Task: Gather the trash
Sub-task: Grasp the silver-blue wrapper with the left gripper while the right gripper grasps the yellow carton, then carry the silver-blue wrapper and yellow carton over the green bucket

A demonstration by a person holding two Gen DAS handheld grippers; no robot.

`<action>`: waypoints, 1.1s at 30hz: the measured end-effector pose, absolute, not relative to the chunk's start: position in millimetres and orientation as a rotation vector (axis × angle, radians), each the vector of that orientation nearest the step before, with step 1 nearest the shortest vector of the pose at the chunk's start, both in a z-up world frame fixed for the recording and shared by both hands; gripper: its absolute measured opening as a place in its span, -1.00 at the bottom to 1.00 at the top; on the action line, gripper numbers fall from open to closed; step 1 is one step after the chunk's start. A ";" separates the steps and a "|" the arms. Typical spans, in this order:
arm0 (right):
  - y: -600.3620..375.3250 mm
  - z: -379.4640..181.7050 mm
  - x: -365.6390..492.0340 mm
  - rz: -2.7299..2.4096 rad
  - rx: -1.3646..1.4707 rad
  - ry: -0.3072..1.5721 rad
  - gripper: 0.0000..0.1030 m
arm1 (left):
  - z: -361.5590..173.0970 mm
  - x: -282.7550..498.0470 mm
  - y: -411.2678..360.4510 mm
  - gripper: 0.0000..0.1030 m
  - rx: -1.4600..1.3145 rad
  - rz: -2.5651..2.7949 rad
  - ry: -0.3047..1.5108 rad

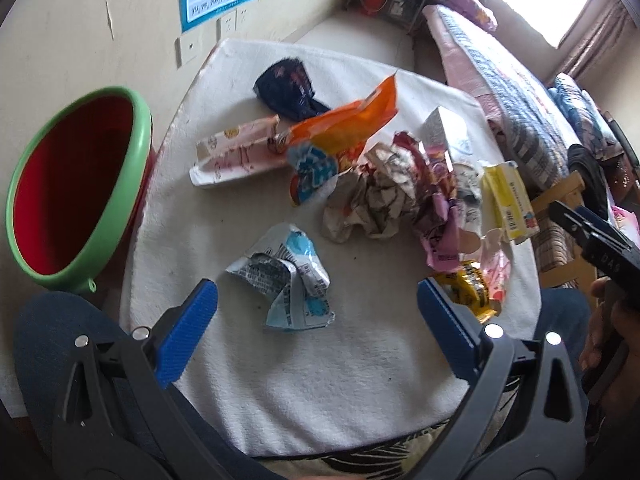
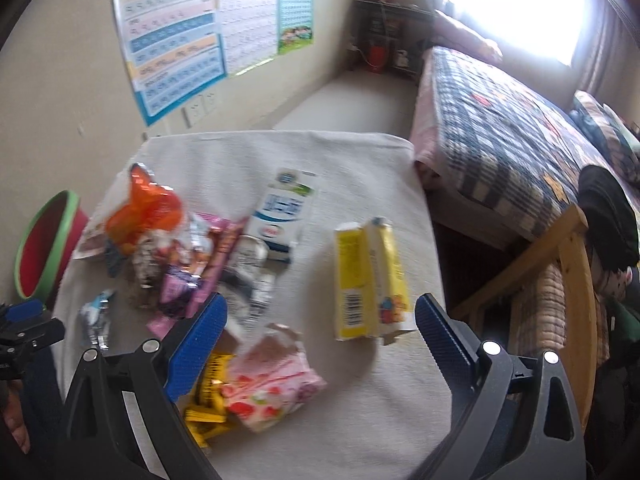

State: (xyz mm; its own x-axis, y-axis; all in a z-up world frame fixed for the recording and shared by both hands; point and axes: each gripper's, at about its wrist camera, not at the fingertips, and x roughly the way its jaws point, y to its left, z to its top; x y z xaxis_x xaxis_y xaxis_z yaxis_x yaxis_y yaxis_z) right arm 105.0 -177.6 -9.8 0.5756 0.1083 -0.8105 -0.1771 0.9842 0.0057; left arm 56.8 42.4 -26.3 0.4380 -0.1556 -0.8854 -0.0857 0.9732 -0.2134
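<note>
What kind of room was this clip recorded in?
Most likely a bedroom at home: a bed with a checked quilt stands beside the cloth-covered table, a window with curtains sits behind it, and learning charts hang on the wall.

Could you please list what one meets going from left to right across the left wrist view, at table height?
Red bin with green rim → pink-and-white wrapper → crumpled brown-and-white wrapper → yellow carton → right gripper.

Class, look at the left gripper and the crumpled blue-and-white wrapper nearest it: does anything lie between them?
Nothing visible does. The left gripper is open, and the blue-and-white wrapper lies just ahead on bare white cloth, apart from the main trash pile.
</note>
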 end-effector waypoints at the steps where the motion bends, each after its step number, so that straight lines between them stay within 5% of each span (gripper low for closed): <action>1: -180.8 -13.0 107.1 0.161 -0.077 0.949 0.78 | -29.3 57.6 42.4 0.89 -0.238 -0.039 1.129; 7: -202.2 -39.6 128.5 0.121 -0.057 0.998 0.77 | -50.8 64.2 43.2 0.84 -0.237 -0.003 1.188; 14: -217.5 -64.2 146.1 0.107 -0.009 1.057 0.68 | -71.3 79.0 41.3 0.45 -0.263 0.015 1.254; 20: -228.9 -76.5 157.5 0.110 0.044 1.102 0.21 | -80.4 85.8 38.4 -0.22 -0.261 0.012 1.298; 22: -231.5 -78.8 160.6 0.110 0.052 1.111 0.11 | -80.9 85.1 36.3 -0.26 -0.253 0.001 1.303; 26: -232.9 -84.2 163.9 0.139 0.084 1.131 -0.43 | -80.2 82.4 32.2 -0.34 -0.242 -0.026 1.303; 33: -227.5 -69.6 153.0 0.161 0.064 1.099 -0.60 | -69.3 78.8 29.7 -0.42 -0.220 -0.040 1.254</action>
